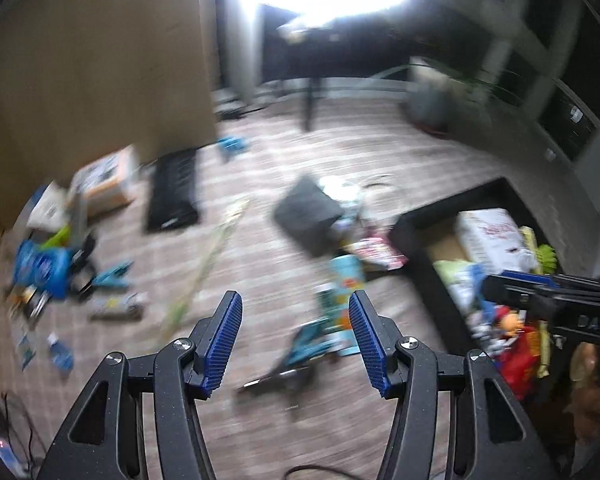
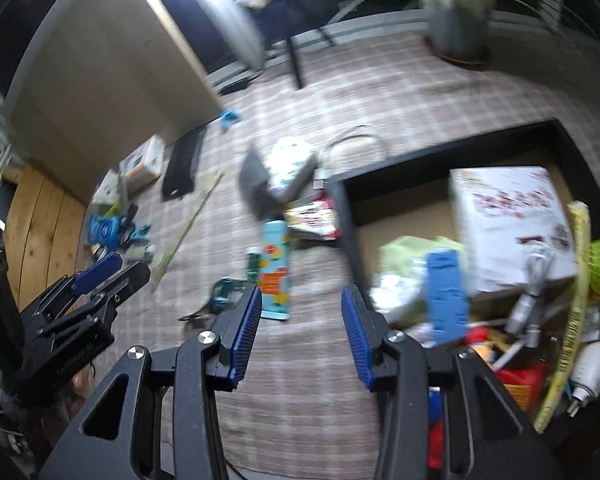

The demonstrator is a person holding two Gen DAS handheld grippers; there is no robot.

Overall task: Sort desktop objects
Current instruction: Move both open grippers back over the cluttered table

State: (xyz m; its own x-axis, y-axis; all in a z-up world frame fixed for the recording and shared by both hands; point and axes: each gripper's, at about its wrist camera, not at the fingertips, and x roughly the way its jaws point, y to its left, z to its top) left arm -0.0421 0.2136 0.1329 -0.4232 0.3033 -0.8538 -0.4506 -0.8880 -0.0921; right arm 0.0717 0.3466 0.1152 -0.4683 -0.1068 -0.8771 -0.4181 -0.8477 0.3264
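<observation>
Left fingers [image 1: 296,334]: spread apart with nothing between them, angled down at the checked floor mat [image 1: 380,152].
Right fingers [image 2: 302,330]: also spread and empty; the blue pads [image 2: 246,336] grip nothing. No earlier picture is given, so I tell only the state.
Just ahead of the left fingers: a pair of teal-handled scissors [image 1: 296,354] lies flat on the mat, with a tall light-blue patterned carton [image 1: 344,300] lying beside it, just past the right pad.
Ahead of the right fingers: the same carton [image 2: 276,272], and the scissors [image 2: 216,300] off the left pad.
To the right of both: a black-walled bin [image 2: 350,216] already holding a white box [image 2: 508,220], a blue flat piece [image 2: 446,292], cables and toys; presumably the place where sorted items go.
Further out to the left: a loose heap with a blue bag [image 1: 40,266] and a black keyboard [image 1: 174,192], still unsorted.
Reading: both views are smeared, so fine detail is uncertain. The empty, spread fingers over loose items suggest a pick is being lined up, the scissors or carton being the nearest candidates.
</observation>
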